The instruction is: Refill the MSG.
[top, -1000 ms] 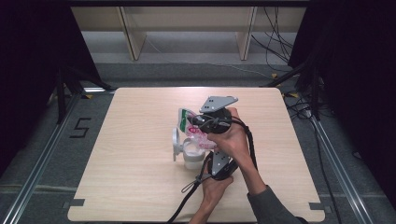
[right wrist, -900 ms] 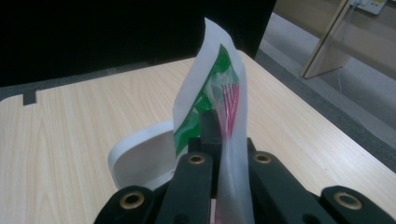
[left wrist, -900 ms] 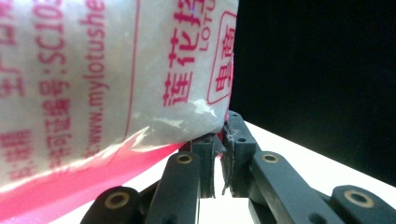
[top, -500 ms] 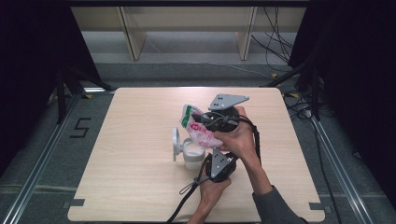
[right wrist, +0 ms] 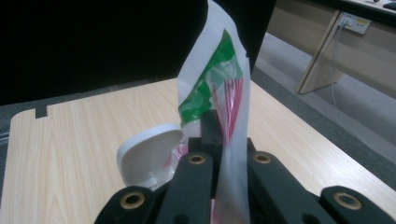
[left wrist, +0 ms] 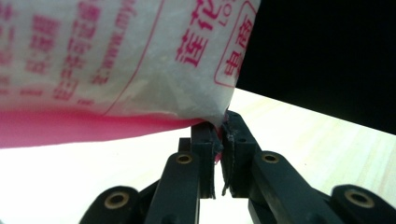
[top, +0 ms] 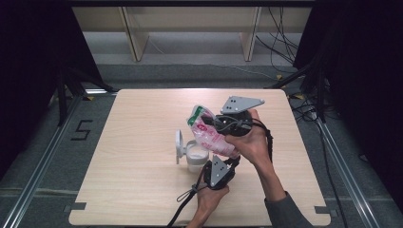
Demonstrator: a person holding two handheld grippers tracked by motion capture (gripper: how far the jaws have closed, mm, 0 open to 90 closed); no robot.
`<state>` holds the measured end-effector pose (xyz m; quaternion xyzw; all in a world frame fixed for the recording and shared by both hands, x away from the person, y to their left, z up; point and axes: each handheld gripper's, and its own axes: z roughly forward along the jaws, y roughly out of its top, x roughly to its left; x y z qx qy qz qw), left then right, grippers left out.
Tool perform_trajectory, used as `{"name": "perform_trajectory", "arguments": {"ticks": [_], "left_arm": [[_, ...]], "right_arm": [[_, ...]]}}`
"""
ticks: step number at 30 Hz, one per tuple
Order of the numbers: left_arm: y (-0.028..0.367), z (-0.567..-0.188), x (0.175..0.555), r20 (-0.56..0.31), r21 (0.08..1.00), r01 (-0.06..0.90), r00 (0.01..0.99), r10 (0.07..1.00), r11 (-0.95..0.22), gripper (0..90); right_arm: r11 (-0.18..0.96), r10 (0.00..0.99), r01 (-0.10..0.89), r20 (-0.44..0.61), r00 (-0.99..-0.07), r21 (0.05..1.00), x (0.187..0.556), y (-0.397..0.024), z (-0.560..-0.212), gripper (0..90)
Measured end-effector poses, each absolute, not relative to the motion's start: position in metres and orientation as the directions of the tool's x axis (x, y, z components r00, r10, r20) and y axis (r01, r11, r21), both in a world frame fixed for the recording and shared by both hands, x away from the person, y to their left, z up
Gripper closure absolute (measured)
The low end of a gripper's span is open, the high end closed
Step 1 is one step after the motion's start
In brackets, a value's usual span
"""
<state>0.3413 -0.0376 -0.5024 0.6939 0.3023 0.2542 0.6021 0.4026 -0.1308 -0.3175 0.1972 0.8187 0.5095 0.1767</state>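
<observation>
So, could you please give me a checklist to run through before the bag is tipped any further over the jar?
1. Right tool shut on the white plastic bag with pink and green print: ok.
2. Left tool shut on the bag's lower corner: ok.
3. Round white jar upright: ok.
4. Its hinged white lid swung open: ok.
5. Bag opening above the jar: cannot tell.

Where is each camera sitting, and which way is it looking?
High view: above the table's near side, looking forward and down at the pale wooden table; forearms and both hands show.
Left gripper view: on the left hand-held gripper, looking along black jaws pinching the white plastic bag with pink print.
Right gripper view: on the right hand-held gripper, jaws clamping the bag's top.
All share the bag; high and right share the white lidded container.
</observation>
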Motion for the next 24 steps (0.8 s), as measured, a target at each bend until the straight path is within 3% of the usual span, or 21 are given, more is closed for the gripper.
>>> {"name": "perform_trajectory", "arguments": {"ticks": [15,24], "left_arm": [[-0.022,-0.504,0.332,-0.040,0.986,0.145,0.697,0.716,-0.085,82.2],[-0.017,-0.506,0.328,-0.026,0.981,0.155,0.708,0.706,-0.119,80.1]], "right_arm": [[0.358,0.515,0.085,-0.121,-0.849,0.930,0.394,-0.150,-0.315,90.0],[0.314,0.524,0.113,-0.073,-0.848,0.943,0.390,-0.168,-0.319,90.0]]}}
